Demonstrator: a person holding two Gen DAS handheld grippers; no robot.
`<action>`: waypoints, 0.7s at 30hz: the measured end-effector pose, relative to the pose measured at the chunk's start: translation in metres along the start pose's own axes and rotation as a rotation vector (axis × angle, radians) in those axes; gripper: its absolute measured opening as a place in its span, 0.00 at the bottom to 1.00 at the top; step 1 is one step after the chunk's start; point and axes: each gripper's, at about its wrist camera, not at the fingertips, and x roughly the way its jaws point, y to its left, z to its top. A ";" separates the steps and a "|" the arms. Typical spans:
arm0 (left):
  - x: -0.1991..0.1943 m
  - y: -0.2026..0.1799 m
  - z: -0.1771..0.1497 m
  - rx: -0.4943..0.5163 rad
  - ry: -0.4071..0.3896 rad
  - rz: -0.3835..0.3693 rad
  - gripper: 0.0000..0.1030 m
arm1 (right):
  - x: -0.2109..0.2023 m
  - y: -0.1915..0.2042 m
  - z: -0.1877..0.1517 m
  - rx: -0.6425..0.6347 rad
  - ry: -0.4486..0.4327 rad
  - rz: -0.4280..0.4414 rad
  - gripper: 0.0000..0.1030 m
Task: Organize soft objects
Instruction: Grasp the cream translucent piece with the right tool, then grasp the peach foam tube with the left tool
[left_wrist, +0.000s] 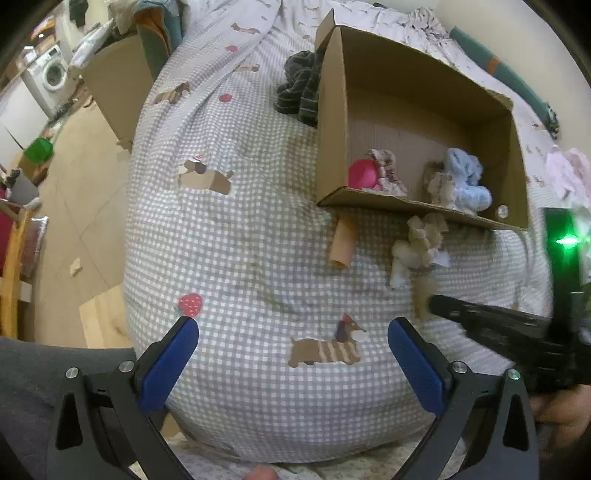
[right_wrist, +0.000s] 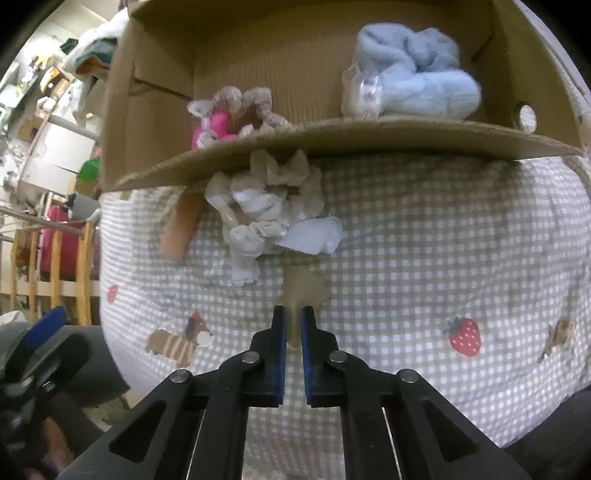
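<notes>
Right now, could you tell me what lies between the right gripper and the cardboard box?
In the right wrist view, the right gripper pinches a beige cloth; a crumpled pale fabric bundle lies beyond, reaching the cardboard box.

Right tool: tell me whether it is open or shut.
Shut on cloth. In the right wrist view the right tool has its blue pads nearly together, pinching a beige tail of the cloth bundle that lies before the box.

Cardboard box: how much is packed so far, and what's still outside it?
Done: the cardboard box holds a pink item and a blue fluffy piece. In hand: the right gripper is pinching a beige cloth on the quilt. Left: a dark striped garment outside; left gripper open.
</notes>
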 end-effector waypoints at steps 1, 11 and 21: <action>0.000 0.001 0.000 -0.002 -0.009 0.013 0.99 | -0.006 -0.001 0.000 -0.001 -0.006 0.010 0.09; 0.026 -0.007 0.014 -0.011 0.044 -0.090 0.69 | -0.076 -0.031 -0.008 0.047 -0.130 0.161 0.09; 0.063 -0.039 0.039 0.044 0.053 -0.149 0.38 | -0.082 -0.046 -0.022 0.063 -0.145 0.198 0.09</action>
